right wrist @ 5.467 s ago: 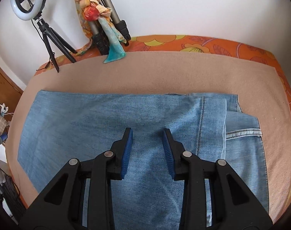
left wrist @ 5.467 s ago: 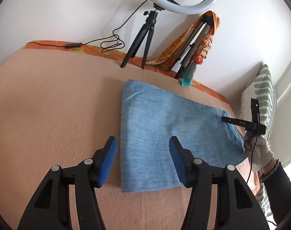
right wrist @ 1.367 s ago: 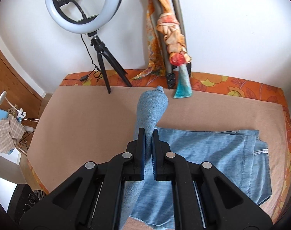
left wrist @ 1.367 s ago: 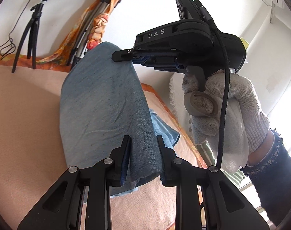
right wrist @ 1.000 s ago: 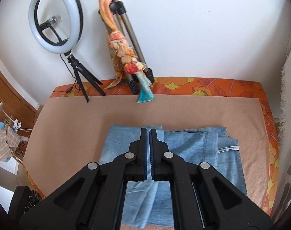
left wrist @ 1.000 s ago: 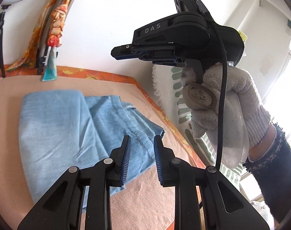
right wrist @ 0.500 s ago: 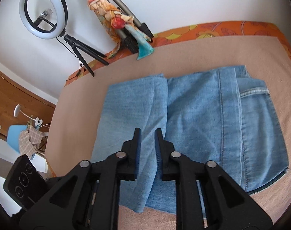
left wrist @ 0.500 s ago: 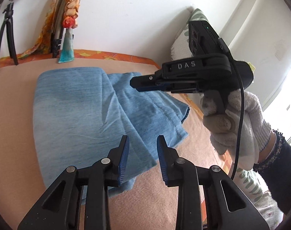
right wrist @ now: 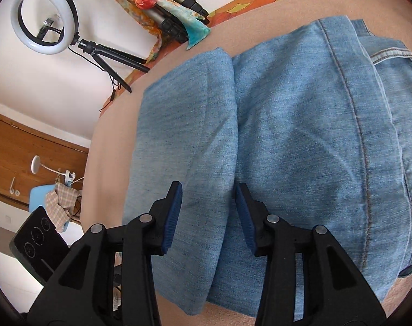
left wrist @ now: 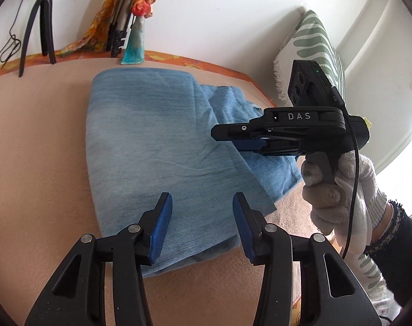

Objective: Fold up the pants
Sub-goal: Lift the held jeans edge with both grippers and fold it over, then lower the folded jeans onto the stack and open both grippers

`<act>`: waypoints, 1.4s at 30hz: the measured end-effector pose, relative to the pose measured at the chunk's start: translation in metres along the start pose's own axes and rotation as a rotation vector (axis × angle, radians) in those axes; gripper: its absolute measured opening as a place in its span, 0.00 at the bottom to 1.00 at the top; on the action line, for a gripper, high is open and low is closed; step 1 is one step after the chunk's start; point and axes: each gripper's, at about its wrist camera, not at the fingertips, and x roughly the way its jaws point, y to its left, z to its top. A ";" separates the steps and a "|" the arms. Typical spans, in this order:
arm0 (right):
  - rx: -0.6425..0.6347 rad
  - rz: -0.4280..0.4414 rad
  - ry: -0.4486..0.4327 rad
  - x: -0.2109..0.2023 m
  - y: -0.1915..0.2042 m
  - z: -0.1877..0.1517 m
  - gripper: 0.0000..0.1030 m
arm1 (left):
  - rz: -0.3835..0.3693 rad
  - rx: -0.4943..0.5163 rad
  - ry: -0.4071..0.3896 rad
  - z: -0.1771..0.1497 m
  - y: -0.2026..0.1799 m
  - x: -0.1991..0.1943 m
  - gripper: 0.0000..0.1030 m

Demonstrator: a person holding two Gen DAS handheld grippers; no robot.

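Left gripper and right gripper both opening, nothing clamped. Jeans lie folded on the bed. Denim looks soft, fairly heavy, floppy; pinch folded-edge corners.

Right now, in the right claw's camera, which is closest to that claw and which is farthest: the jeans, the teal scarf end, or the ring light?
1. Jeans, right beneath the right claw.
2. Teal scarf end, beyond the jeans by the wall.
3. Ring light, far upper left.

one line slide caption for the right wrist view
Right gripper, jaws opening and empty, hovers over folded jeans on a beige mat.
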 end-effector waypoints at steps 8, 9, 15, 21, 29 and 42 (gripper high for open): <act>-0.081 -0.083 -0.032 0.000 0.029 -0.002 0.06 | 0.036 -0.024 -0.053 0.007 0.012 -0.022 0.43; -0.091 -0.093 -0.040 -0.005 0.032 -0.001 0.06 | 0.053 -0.025 -0.062 0.008 0.015 -0.026 0.43; -0.171 -0.196 -0.074 -0.041 0.045 0.018 0.05 | 0.128 -0.022 -0.099 0.017 0.032 -0.036 0.43; -0.202 -0.295 -0.092 -0.079 0.038 0.030 0.05 | 0.127 0.024 -0.101 0.024 0.022 -0.025 0.43; -0.175 -0.364 -0.122 -0.111 0.010 0.029 0.05 | 0.113 0.089 -0.082 0.028 -0.002 -0.009 0.44; -0.111 -0.418 -0.114 -0.116 -0.044 0.034 0.05 | 0.113 0.136 -0.038 0.027 -0.022 0.018 0.50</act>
